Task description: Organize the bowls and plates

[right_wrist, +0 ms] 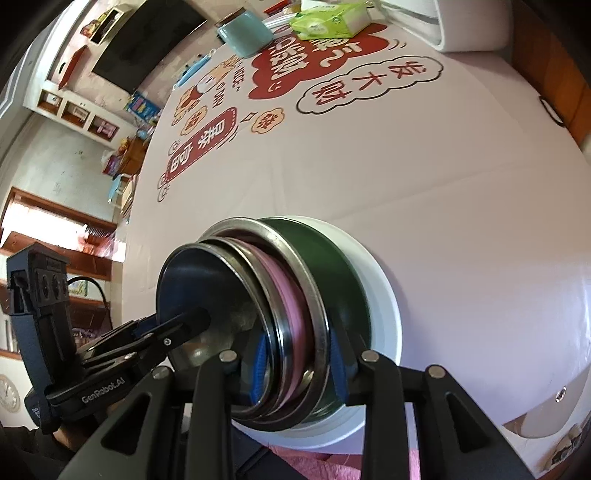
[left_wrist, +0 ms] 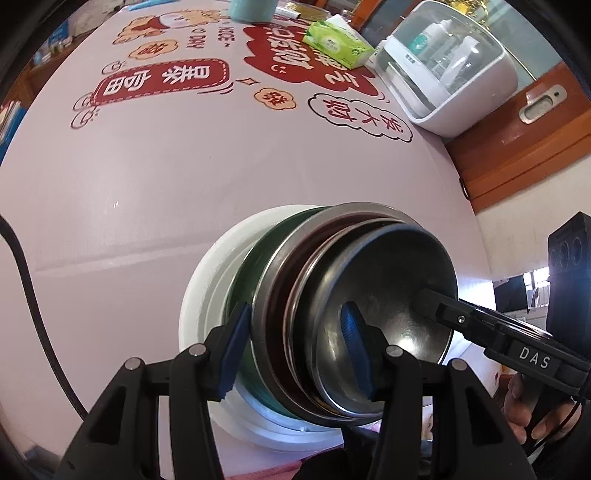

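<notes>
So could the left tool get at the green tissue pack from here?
Probably not right away. The left tool straddles the rims of the nested bowls, which it would have to let go first. Past them, the bare tablecloth leaves the way to the tissue pack free.

bare tablecloth (left_wrist: 184, 177) ahead, tissue box (left_wrist: 338, 44) far

You are working in a lived-in home dining room: a festive printed tablecloth (left_wrist: 155, 158) is covering the round table, a tissue box (left_wrist: 338, 44) and teal canister (right_wrist: 245, 33) are sitting on it, and cluttered wall shelves (right_wrist: 79, 107) are flanking a television (right_wrist: 144, 40).
</notes>
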The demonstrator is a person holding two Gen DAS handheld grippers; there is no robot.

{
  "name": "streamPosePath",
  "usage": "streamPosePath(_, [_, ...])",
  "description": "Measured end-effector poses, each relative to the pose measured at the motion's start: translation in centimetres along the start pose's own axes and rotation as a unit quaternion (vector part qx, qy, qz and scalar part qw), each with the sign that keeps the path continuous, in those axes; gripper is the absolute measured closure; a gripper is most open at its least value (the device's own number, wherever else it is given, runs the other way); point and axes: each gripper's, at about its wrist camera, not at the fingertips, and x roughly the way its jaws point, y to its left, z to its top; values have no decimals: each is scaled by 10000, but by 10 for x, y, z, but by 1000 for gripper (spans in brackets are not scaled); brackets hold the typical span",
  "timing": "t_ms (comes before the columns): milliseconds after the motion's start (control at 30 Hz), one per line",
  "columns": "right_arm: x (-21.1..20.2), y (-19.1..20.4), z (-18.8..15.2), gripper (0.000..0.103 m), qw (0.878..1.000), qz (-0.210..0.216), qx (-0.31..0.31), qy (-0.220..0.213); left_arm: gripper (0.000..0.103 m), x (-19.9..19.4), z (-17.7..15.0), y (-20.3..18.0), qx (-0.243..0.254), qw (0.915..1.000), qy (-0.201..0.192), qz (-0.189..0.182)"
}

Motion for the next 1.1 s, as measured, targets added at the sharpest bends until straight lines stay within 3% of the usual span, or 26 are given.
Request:
streamPosePath(133, [-3, 0, -4, 69, 9998, -131, 56, -140, 53, 0, 0, 1, 19, 10000, -12, 64])
streamPosePath(600, [-34, 7, 1, 63, 9967, 221, -572, -526, 46, -35, -18, -1, -563, 9952, -603, 531])
streamPosePath(667, [-42, 8, 0, 55, 9955, 243, -690, -605, 46, -45, -23, -5, -660, 9933, -743, 591])
streamPosePath(933, [-75, 1, -6, 48, 9911, 480, -872, -885, 41, -91, -45, -14, -1116, 9813, -1276, 913])
streamPosePath(1100, [-97, 5, -15, 23, 9875, 504, -1087, -1020, 34, -114, -59, -25, -1076, 9742, -1436, 1368])
